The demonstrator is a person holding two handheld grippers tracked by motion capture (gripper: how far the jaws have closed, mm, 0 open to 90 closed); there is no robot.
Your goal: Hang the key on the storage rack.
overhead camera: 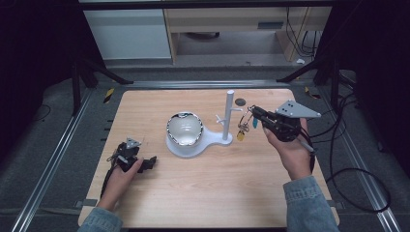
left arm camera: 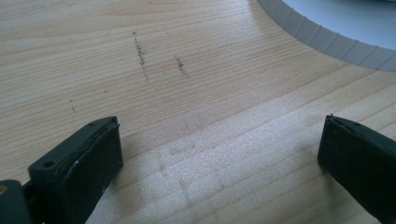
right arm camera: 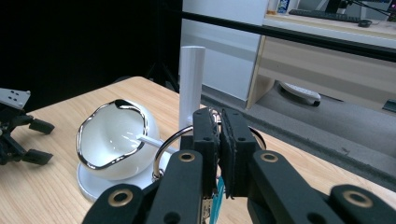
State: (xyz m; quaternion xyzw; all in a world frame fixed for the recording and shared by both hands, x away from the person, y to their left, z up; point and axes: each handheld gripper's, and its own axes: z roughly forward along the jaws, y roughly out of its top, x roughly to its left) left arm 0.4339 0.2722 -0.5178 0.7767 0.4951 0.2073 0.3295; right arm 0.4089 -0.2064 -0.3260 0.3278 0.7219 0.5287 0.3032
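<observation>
A key ring (right arm camera: 164, 148) with yellow and blue tags is pinched between the closed jaws of the right gripper (overhead camera: 252, 114) just beside the white stand (overhead camera: 229, 115), apparently for hanging on a peg, while the left gripper (overhead camera: 150, 162) is rested wide open on the table (overhead camera: 203, 193).

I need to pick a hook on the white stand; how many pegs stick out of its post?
2 visible: a left peg, low on the post, and a right peg, higher, beside the key ring. Others may be hidden.

bowl (overhead camera: 184, 128): white (chrome rim) | stand (overhead camera: 228, 116): white | table (overhead camera: 203, 188): pale wood grain
</observation>
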